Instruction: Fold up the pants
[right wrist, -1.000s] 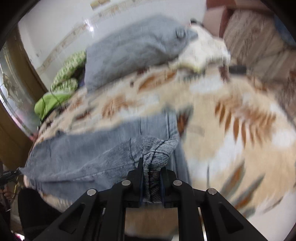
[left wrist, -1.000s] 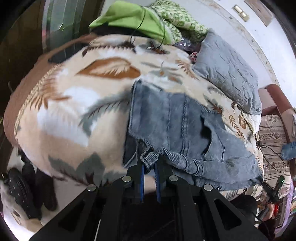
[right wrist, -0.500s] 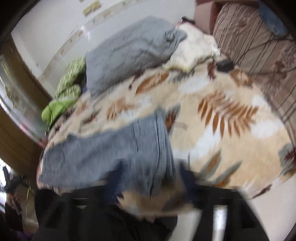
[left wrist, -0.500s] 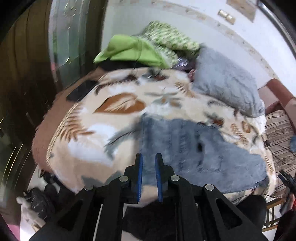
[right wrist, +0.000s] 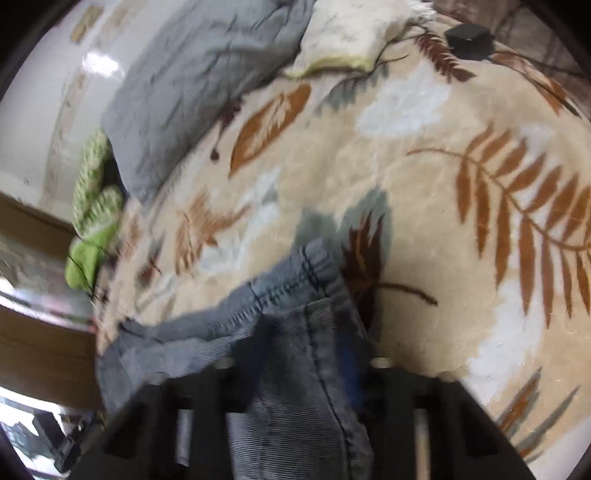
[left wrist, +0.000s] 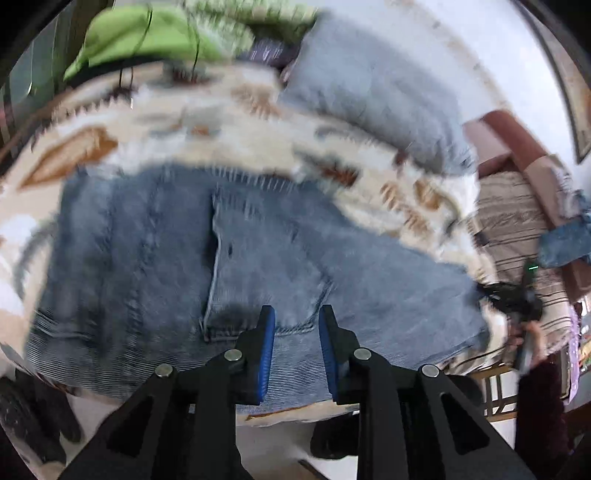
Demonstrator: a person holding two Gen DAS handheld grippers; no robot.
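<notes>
Blue denim pants [left wrist: 258,258] spread flat across leaf-print blanket [left wrist: 207,122] on bed, one end hanging over near edge. Left gripper [left wrist: 297,325] poised above pants near pocket seam, jaws just opening, narrow gap, no cloth between pads. Right gripper [right wrist: 306,354] blurred, jaws just closing around bunched ribbed end of pants [right wrist: 295,350]; cloth lying between fingers, firm pinch hard to confirm through blur. Grey pillow [left wrist: 373,85] farther back, green cloth [left wrist: 136,33] at far corner.

surface: leaf-print bed [right wrist: 424,206] | on it: denim pants [left wrist: 258,251], grey pillow [left wrist: 369,81], green clothes [left wrist: 140,33]
</notes>
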